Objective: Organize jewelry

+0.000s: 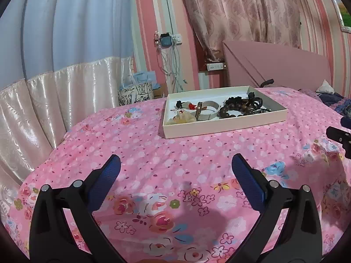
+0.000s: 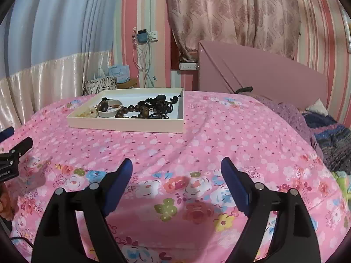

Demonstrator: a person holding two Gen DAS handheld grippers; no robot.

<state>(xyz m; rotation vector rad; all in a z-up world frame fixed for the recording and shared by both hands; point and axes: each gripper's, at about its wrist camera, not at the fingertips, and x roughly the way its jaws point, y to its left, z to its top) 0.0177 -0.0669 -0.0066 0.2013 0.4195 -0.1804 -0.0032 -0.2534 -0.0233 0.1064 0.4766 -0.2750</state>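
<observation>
A shallow white tray [image 1: 221,127] lies on a pink floral bedspread [image 1: 175,160]. It holds a silver bangle [image 1: 208,110], a dark bead bracelet [image 1: 230,109], black cords and small pale pieces. My left gripper [image 1: 175,164] is open and empty, above the bedspread, short of the tray. In the right wrist view the tray [image 2: 125,127] lies ahead to the left with the bead bracelet [image 2: 131,110] and bangle [image 2: 107,111] in it. My right gripper [image 2: 176,167] is open and empty above the bedspread. Each gripper shows at the other view's edge.
A pink headboard [image 1: 274,65] stands behind the bed. Curtains [image 1: 65,65] hang at the left. Gift bags [image 1: 136,92] sit past the bed's far edge. A dark knitted blanket [image 2: 329,135] lies at the right. Cables hang from a wall socket [image 1: 169,41].
</observation>
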